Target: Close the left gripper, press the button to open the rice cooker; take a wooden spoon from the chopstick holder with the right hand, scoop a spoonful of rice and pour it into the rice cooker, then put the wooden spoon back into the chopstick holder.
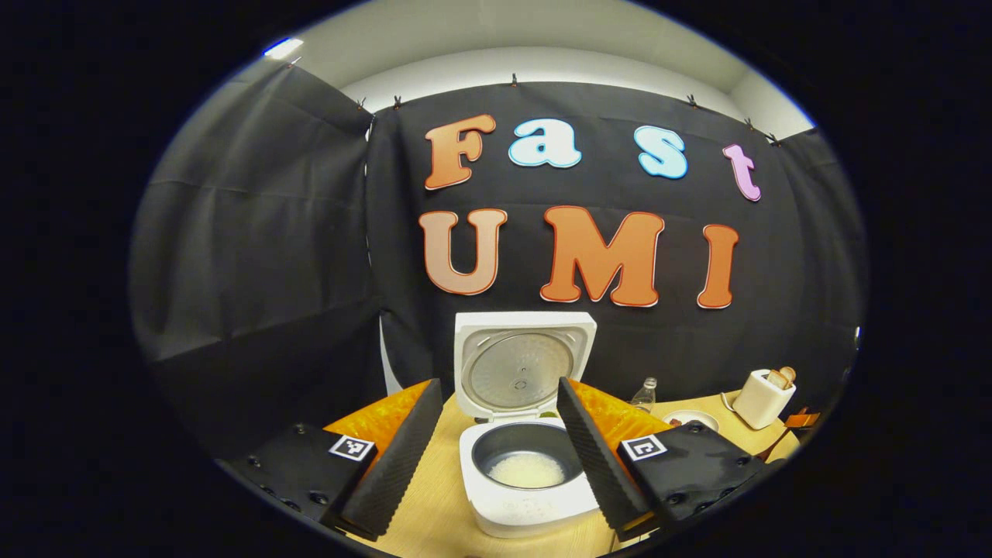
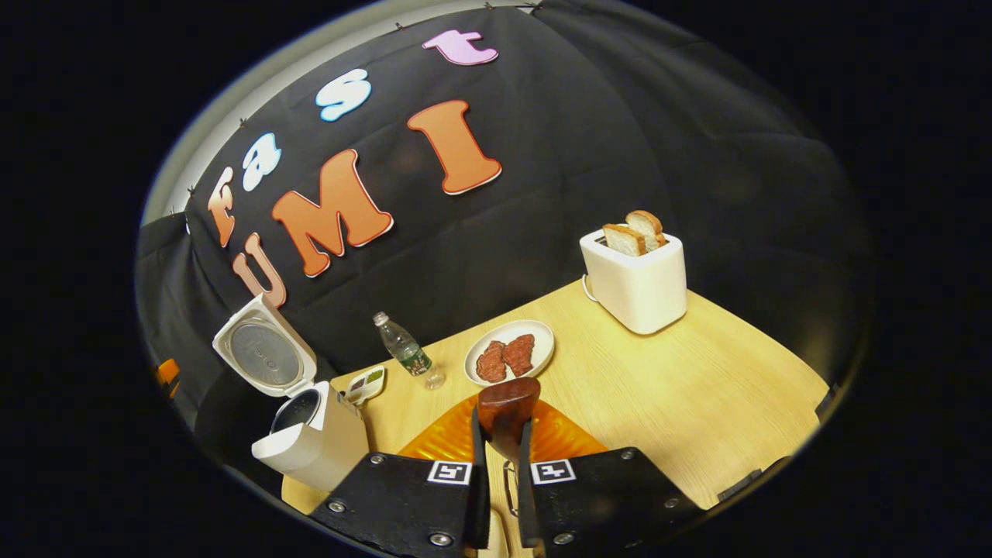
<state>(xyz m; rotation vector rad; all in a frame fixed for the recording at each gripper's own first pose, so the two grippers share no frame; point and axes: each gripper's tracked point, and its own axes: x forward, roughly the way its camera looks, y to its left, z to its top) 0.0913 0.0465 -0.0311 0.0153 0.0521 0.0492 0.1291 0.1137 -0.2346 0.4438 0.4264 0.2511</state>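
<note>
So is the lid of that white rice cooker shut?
No: in the left gripper view the white rice cooker's lid stands upright and open, and white rice shows in its dark inner pot.

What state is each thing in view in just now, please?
rice cooker: lid up, rice in the pot
wooden spoon: clamped in the right gripper
left gripper: open, holding nothing
toaster: two bread slices standing up
bottle: upright, capped
plate: holds two reddish pieces
</note>
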